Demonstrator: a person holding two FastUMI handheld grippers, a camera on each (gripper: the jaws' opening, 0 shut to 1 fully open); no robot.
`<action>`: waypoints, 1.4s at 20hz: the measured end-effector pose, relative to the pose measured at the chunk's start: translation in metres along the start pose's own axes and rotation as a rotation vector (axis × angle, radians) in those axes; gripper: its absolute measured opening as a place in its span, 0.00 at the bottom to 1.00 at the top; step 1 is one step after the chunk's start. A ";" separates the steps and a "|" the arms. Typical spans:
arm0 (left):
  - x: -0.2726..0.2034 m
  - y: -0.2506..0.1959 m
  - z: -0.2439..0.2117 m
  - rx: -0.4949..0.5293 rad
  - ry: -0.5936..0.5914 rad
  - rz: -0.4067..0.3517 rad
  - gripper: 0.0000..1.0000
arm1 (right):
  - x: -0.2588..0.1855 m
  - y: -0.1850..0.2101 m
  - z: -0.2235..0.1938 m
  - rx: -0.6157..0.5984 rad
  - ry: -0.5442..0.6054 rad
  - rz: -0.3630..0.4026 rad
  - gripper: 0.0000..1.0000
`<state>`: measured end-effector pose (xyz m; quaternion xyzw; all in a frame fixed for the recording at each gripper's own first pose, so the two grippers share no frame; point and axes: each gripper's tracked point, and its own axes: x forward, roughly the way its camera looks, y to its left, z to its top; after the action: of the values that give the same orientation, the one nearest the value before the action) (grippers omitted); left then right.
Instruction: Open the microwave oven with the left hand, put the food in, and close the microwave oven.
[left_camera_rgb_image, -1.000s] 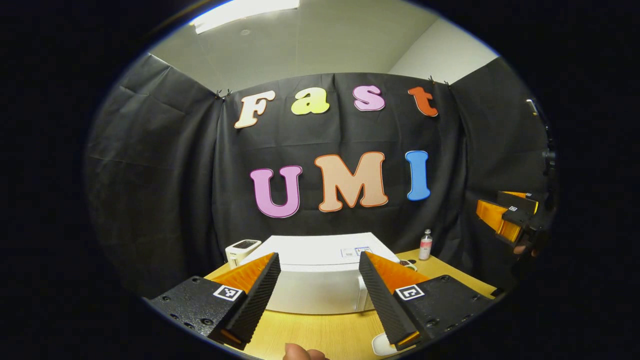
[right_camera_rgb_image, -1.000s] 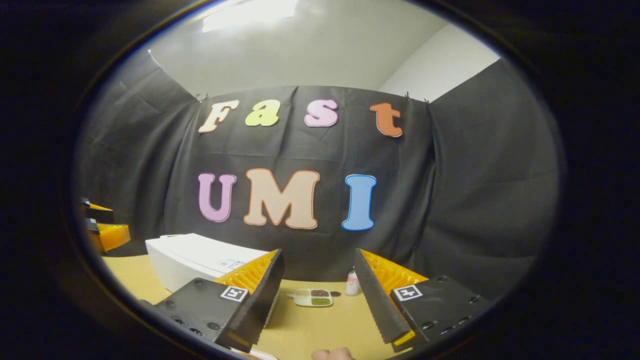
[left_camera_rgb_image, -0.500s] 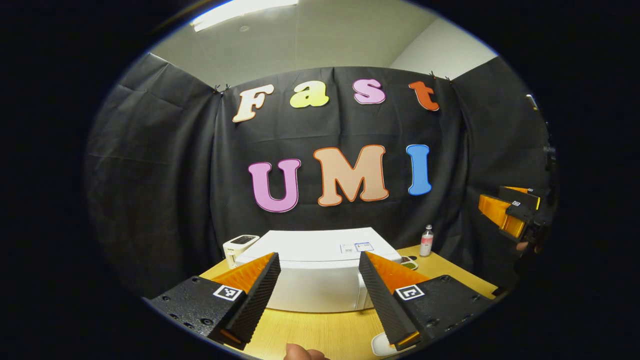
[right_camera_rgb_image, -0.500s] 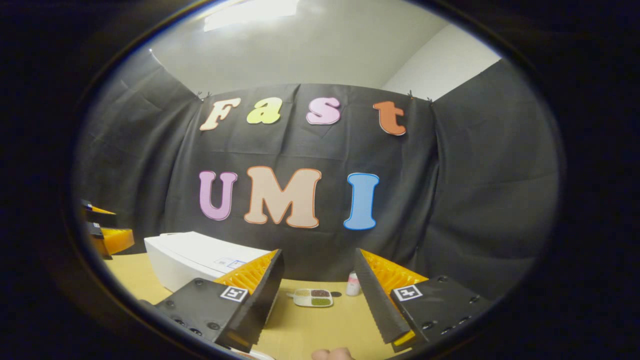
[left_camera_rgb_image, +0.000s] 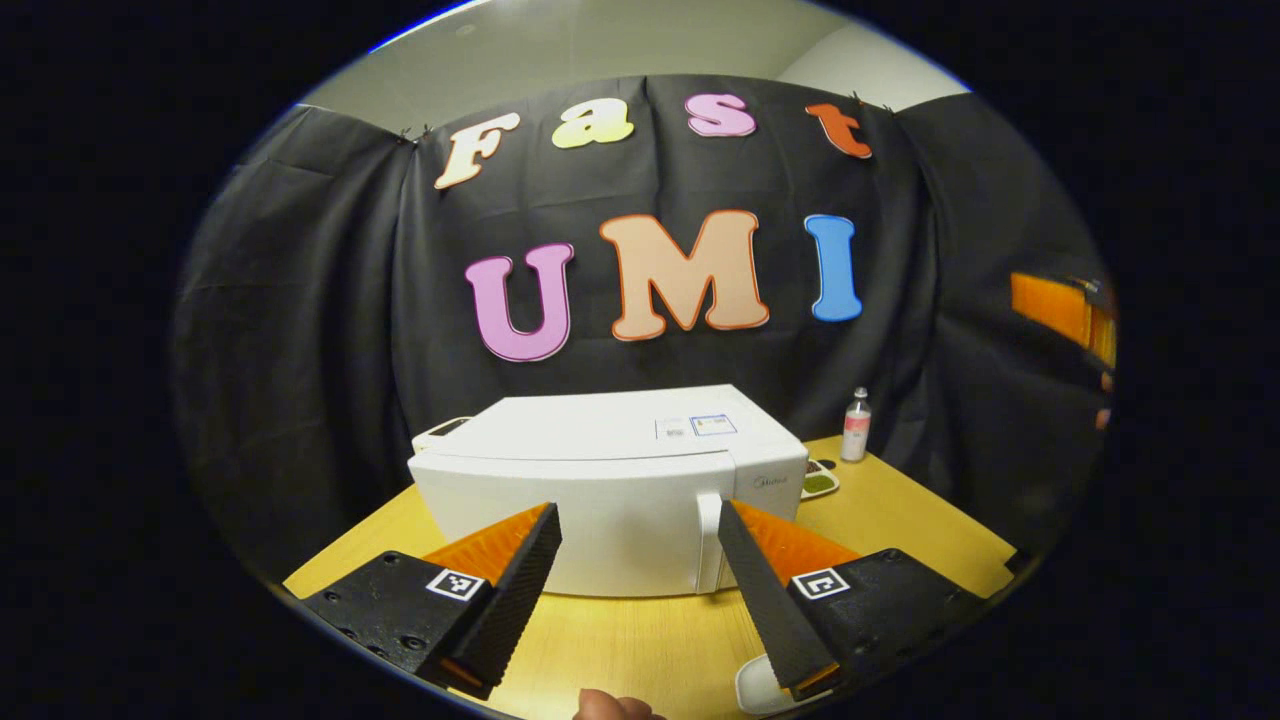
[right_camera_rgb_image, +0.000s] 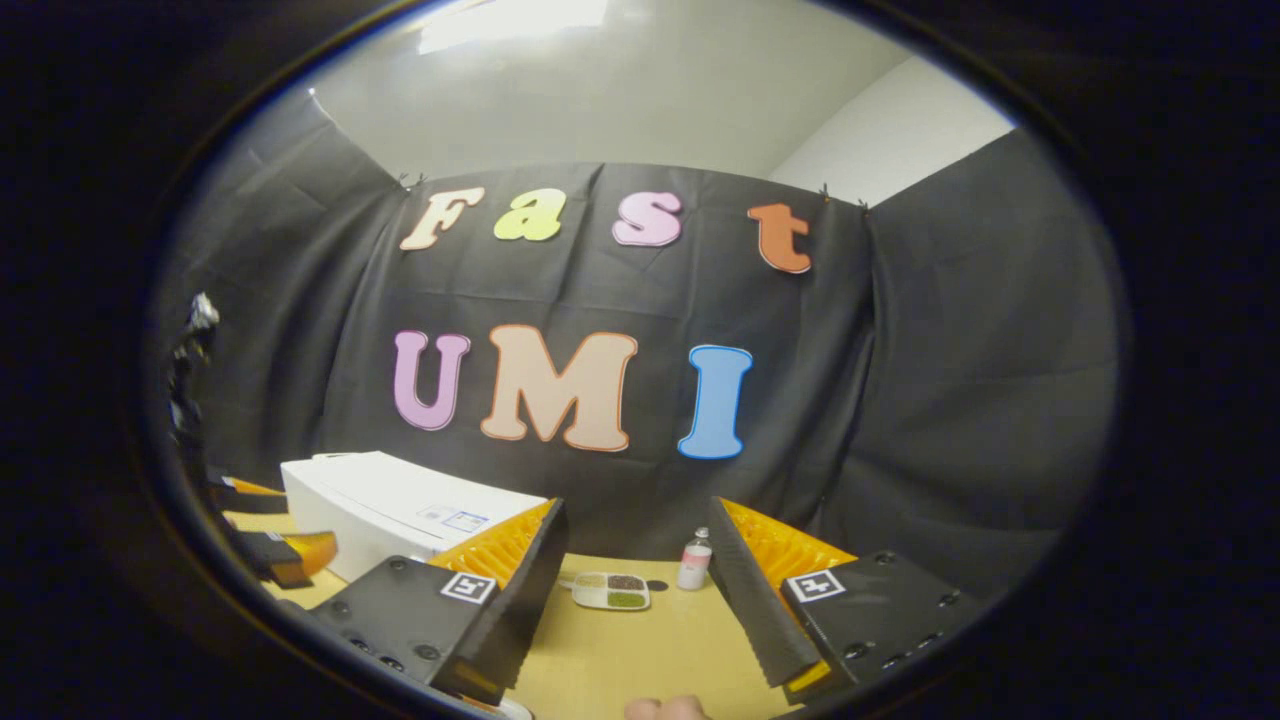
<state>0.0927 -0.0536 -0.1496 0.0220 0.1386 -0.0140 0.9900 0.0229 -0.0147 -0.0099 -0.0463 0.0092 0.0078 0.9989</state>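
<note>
The white microwave oven (left_camera_rgb_image: 610, 490) stands on the wooden table (left_camera_rgb_image: 640, 640) in front of the black cloth wall, its door shut and its upright handle (left_camera_rgb_image: 708, 540) at the right side of the front. In the left gripper view the left gripper (left_camera_rgb_image: 635, 585) hangs in front of the microwave oven with its fingers spread wide apart and nothing between them; the handle sits just inside its right finger. To the right of the microwave oven lies a small white tray of food (right_camera_rgb_image: 611, 591), with compartments holding green and dark fillings, and just beyond the tray stands a small bottle (right_camera_rgb_image: 694, 567) with a pink label. In the right gripper view the right gripper (right_camera_rgb_image: 640, 600) is well to the right of the microwave oven, open and empty, with the tray and bottle showing between its fingers farther off.
</note>
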 end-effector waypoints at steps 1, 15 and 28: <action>0.008 -0.004 -0.007 0.006 0.007 -0.006 0.95 | -0.003 -0.002 0.000 -0.005 0.001 -0.005 0.89; 0.104 -0.042 -0.084 -0.029 0.165 -0.030 0.99 | -0.043 0.006 -0.005 -0.016 0.061 -0.009 0.88; 0.115 -0.059 -0.105 -0.037 0.251 -0.095 0.23 | -0.048 -0.008 -0.009 0.001 0.074 -0.048 0.89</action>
<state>0.1722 -0.1097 -0.2839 -0.0011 0.2623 -0.0555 0.9634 -0.0255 -0.0240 -0.0169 -0.0460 0.0449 -0.0181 0.9978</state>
